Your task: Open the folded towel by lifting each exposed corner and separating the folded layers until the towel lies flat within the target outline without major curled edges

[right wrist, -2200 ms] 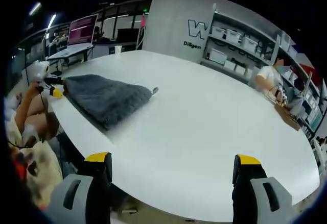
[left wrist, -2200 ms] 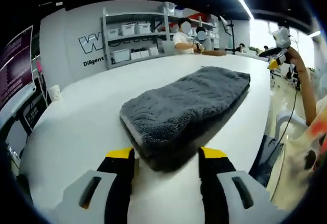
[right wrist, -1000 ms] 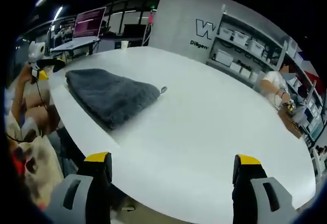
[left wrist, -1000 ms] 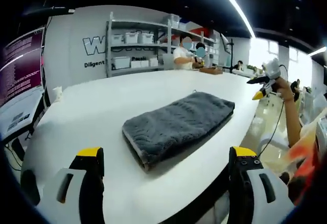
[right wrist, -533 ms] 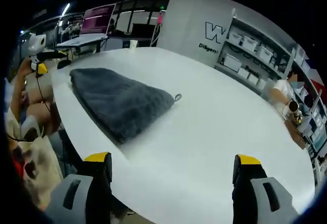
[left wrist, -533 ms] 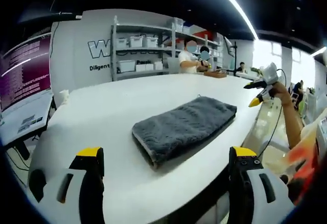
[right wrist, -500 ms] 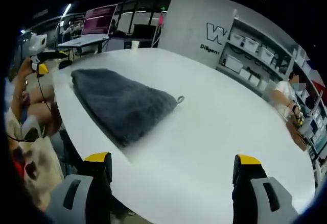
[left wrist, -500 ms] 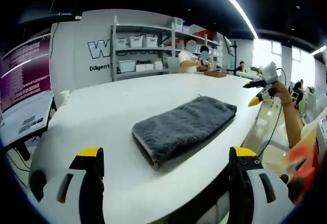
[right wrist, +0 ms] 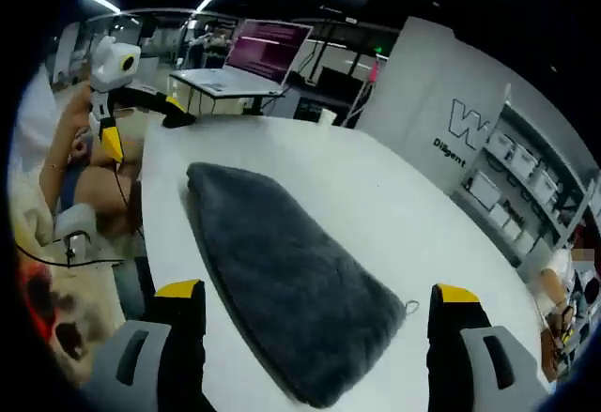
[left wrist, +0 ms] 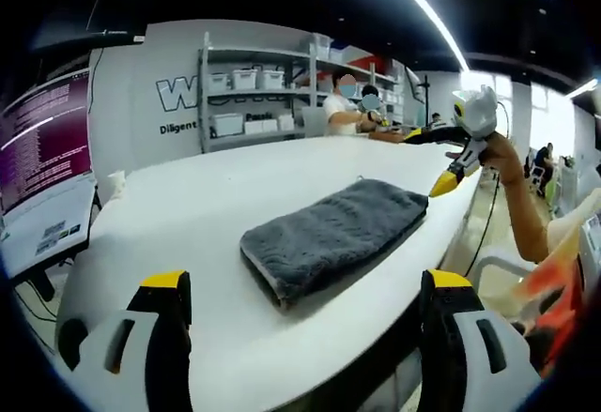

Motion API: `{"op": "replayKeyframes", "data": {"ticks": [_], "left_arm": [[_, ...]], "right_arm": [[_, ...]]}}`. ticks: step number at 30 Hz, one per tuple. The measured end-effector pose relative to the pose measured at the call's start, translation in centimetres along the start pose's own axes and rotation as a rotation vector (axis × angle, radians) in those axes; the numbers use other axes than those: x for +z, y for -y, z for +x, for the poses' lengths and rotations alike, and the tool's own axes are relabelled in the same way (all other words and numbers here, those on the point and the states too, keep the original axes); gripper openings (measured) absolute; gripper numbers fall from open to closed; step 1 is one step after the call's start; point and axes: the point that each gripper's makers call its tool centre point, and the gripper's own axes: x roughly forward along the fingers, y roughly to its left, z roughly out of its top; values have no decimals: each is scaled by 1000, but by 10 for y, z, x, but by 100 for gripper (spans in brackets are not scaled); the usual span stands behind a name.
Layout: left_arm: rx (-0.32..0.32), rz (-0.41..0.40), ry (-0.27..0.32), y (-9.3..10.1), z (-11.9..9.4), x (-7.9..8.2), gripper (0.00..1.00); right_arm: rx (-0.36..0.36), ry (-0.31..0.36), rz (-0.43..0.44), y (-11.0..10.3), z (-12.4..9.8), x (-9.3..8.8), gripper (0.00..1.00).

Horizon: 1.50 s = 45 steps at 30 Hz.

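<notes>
I see the towel [left wrist: 331,236] lying still folded on the white table [left wrist: 178,215], a dark grey oblong pad of thick, plush pile with a paler edge showing along its near short end in the left gripper view. In the right gripper view the towel [right wrist: 291,285] stretches away from me, wider at the near end, with a small hanging loop [right wrist: 410,308] sticking out at its right corner. It sits close to the table's edge on the side where I stand.

My left gripper [left wrist: 299,285] has its jaws spread wide, holding nothing, above the near table edge with the towel ahead between them. My right gripper [right wrist: 312,292] is also spread wide and empty, poised over the towel; I cannot tell whether it touches the pile. Both have grey bodies with black fingers and yellow tips.

Beyond the table stand shelves [left wrist: 254,93] with white bins, and a laptop [right wrist: 246,60] rests on a far desk.
</notes>
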Motion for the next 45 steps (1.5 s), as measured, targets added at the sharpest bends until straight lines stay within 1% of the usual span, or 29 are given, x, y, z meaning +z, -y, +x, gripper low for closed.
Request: {"op": "replayKeyframes", "data": {"ticks": [1,2,4,5,6,7,8,10,11,12,13,14,16,17,21,22,25,27,28,29,30,31,33,35,37,39,41,43,45], "left_arm": [[0,2,0,0,0,0,100],[0,6,0,1,0,0,100],[-4,13,-6,1,0,0,100],[-6,15,-8,2,0,0,100],[-7,17,-12,2,0,-1,100],[-6,19,-14,1,1,-2,100],[-6,22,-16,1,1,-2,100],[-8,25,-23,1,1,-3,100],[-9,25,-24,1,2,-3,100],[-12,24,-25,1,2,-4,100],[-15,23,-25,1,2,-4,100],[-18,21,-26,1,2,-5,100],[-20,21,-27,1,2,-5,100],[-22,22,-28,1,2,-5,100],[-36,28,-26,4,-1,-5,100],[-37,30,-26,3,-2,-5,100],[-28,22,-11,-2,-7,-2,100],[-24,17,-7,-3,-9,-2,100],[-20,14,-4,-5,-10,-2,100],[-17,13,-4,-5,-10,-3,100],[-14,10,-5,-6,-10,-3,100],[-13,9,-5,-7,-11,-3,100],[-10,4,-3,-8,-11,-3,100],[-10,2,-1,-8,-11,-3,100],[-11,3,1,-9,-10,-2,100],[-13,6,-3,-8,-10,-3,100],[-10,5,-11,-9,-9,-5,100],[-11,3,-15,-9,-8,-6,100],[-15,3,-17,-9,-8,-6,100]], "right_arm": [[4,3,-6,-2,2,3,99],[19,11,-22,-9,8,12,99],[66,32,-67,-28,20,33,97],[79,38,-80,-34,24,39,97],[109,52,-107,-49,32,52,96],[130,65,-132,-58,37,60,94],[143,72,-144,-64,40,64,91],[191,98,-200,-86,51,78,85],[197,102,-209,-89,53,80,81],[208,112,-217,-99,59,86,79],[225,128,-252,-108,64,91,76],[242,138,-289,-117,69,94,72],[261,128,-303,-131,82,96,67],[289,124,-336,-143,90,95,63],[347,93,-380,-166,112,86,52],[357,72,-382,-171,119,81,50],[376,66,-381,-177,130,75,48],[383,61,-370,-177,136,71,35],[379,64,-358,-175,138,70,27],[369,80,-338,-172,140,71,15],[363,97,-327,-169,140,73,6],[360,111,-307,-167,141,74,1],[371,110,-289,-165,139,72,0],[375,114,-278,-160,143,78,0],[386,133,-245,-160,137,82,0],[389,147,-231,-158,133,85,0],[374,182,-176,-146,127,93,0],[364,195,-150,-138,123,96,0],[361,192,-127,-129,118,97,0]]}}
